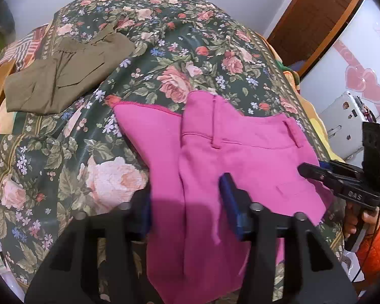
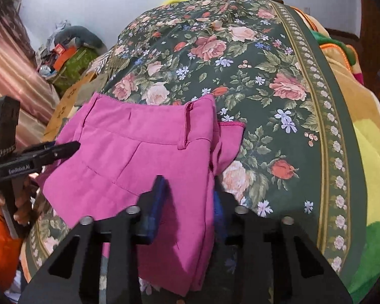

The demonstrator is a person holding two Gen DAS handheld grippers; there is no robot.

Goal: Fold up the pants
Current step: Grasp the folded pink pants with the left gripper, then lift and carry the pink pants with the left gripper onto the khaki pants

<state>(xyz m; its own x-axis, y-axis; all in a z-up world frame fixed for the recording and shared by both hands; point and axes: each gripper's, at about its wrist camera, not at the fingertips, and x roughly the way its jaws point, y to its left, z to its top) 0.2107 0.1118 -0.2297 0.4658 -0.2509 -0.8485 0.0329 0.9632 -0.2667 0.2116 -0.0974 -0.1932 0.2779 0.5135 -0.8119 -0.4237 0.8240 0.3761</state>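
Pink pants lie partly folded on a floral bedspread, waistband away from me. My left gripper is open, its blue pads either side of a pink fold; the cloth lies between the jaws without being pinched. My right gripper is also open over the pants' right edge, blue pads apart with cloth between them. The right gripper shows in the left wrist view at the pants' right side. The left gripper shows in the right wrist view at the pants' left side.
Olive-brown folded pants lie at the far left of the bed. A white appliance with pink hearts stands to the right. A yellow-orange blanket lies along the bed's right edge. A cluttered pile sits at the left.
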